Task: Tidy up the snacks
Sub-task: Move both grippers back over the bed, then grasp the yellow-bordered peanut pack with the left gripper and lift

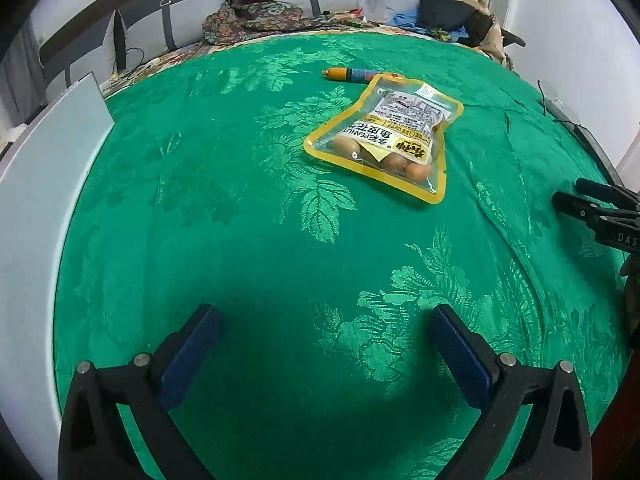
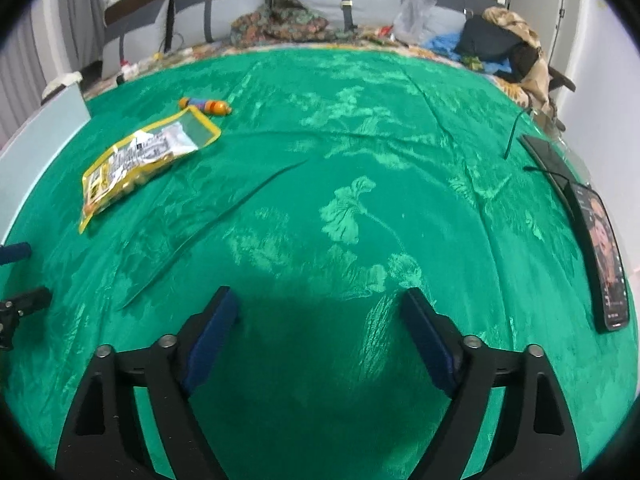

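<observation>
Green floral cloth (image 1: 240, 208) covers the whole work surface, a few shallow creases, otherwise flat and bare around both tools. White panel (image 1: 44, 200) runs along the left edge; a phone (image 2: 606, 256) and a dark flat device lie along the right edge. Far edge is bedding clutter, not in play. Peanut pouch (image 1: 384, 136), yellow-bordered and clear, lies flat, far of centre. From the left gripper (image 1: 326, 344) it's ahead and slightly right, long axis running near-right to far-left across that gripper's line. From the right gripper (image 2: 320, 320) the same pouch (image 2: 140, 160) sits well off to the far left. So the left one looks nearer and better lined up, my call. Small orange-and-blue snack stick (image 1: 350, 74) lies just beyond the pouch's far end, close to touching, long axis left-right. Both grippers are released, jaws spread wide, nothing between the pads, over bare cloth. Open room on all sides of the pouch except that far end; approach from near side looks clean. Risk: pouch is slick and flat, pads may slide over it.
</observation>
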### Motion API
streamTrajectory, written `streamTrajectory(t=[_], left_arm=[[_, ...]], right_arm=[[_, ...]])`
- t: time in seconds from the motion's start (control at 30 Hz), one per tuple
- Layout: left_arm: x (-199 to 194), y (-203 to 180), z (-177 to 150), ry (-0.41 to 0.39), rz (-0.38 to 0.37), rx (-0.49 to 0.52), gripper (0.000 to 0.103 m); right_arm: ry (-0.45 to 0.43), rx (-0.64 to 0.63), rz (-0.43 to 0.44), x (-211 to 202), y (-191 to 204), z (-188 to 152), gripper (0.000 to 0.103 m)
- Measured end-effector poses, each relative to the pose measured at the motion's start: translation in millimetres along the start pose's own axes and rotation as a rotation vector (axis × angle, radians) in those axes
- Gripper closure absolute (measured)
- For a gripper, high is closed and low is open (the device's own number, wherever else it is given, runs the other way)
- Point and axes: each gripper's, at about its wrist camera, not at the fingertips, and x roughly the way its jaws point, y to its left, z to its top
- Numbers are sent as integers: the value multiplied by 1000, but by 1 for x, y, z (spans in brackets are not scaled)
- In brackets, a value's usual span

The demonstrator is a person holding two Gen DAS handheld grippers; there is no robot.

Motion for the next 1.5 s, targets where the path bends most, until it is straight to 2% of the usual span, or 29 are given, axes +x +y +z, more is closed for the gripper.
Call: streamTrajectory(t=[0.13, 0.27, 0.4, 0.47, 0.57, 0.67, 0.8, 0.97, 1.0, 1.03, 1.1, 1.23, 1.4, 1.5], left_arm=[[0, 0, 1, -2, -15, 29, 0], [8, 1, 25, 113, -34, 85, 0], [-9, 2, 68, 61, -96, 132, 0], [-9, -1, 94, 69, -113, 164, 0], [6, -12, 124, 103, -137, 220, 0], [33, -24, 145, 160, -190, 236, 0], [59, -44, 157, 231, -253, 249, 0], [85, -52, 156, 263, -137, 297, 0], [85, -50, 155, 252, -134, 287, 4], [82, -47, 154, 223, -136, 267, 19], [75, -44, 154, 169, -135, 230, 40], [62, -19, 141, 143, -165, 53, 43], [29, 35, 105, 94, -19, -123, 43], [16, 67, 90, 70, 66, -193, 43]], right_arm=[[0, -1, 1, -1, 0, 1, 15], [0, -2, 0, -1, 1, 1, 14], [1, -2, 0, 0, 1, 1, 14], [1, -2, 0, 0, 1, 1, 14], [1, -2, 0, 0, 1, 1, 14], [1, -2, 1, 0, 1, 1, 14], [1, -2, 1, 0, 1, 1, 14], [1, -1, 1, 0, 1, 1, 14], [1, -2, 1, 0, 1, 1, 14], [1, -2, 0, 0, 2, 1, 14], [1, -1, 1, 0, 1, 1, 14], [1, -1, 1, 0, 1, 1, 14], [1, -1, 1, 0, 1, 1, 14], [1, -1, 1, 0, 1, 1, 14]])
